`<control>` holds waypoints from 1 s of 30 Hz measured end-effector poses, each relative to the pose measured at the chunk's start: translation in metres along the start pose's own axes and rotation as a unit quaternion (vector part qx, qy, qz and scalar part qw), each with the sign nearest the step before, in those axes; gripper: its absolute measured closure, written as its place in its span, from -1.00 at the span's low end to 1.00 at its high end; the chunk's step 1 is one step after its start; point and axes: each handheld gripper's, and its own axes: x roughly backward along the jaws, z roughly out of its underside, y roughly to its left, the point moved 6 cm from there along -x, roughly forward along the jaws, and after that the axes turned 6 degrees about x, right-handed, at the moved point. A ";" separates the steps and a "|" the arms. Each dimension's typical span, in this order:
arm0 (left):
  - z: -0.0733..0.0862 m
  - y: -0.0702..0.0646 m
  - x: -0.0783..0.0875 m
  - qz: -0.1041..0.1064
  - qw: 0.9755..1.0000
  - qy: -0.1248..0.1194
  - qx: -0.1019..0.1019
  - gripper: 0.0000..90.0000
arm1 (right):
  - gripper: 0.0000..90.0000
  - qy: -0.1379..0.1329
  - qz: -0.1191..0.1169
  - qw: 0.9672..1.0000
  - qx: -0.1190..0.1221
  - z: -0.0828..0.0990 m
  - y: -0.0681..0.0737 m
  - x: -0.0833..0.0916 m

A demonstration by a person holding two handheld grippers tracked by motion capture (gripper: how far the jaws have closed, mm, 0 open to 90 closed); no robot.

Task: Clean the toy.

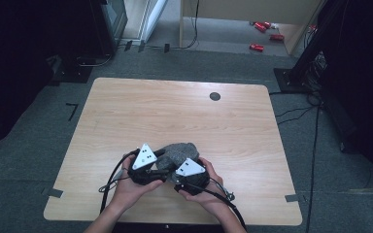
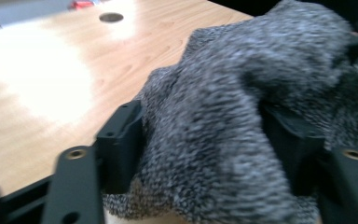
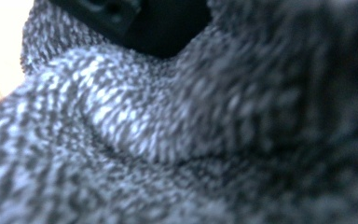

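A: Left claw [image 1: 161,167] stands part open, grey knit cloth [image 1: 177,153] bunched between its jaws near the surface's [image 1: 175,107] front edge.

B: Right claw [image 1: 174,174] — cloth hides it, can't tell. Regrip a free edge before spreading.

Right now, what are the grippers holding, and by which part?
A grey knitted cloth lies bunched between both. The left gripper has a fold between its open jaws. Whether the right gripper grips it cannot be told.

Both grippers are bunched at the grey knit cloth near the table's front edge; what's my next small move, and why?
Probably close the left gripper on the grey knit cloth: the fabric lies between its jaws, which stand apart. The right gripper is pressed close against the same cloth.
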 end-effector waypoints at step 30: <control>-0.003 0.001 0.003 0.073 0.994 0.021 0.082 -0.06 | -0.23 -0.038 0.015 0.999 0.008 -0.004 0.000 0.006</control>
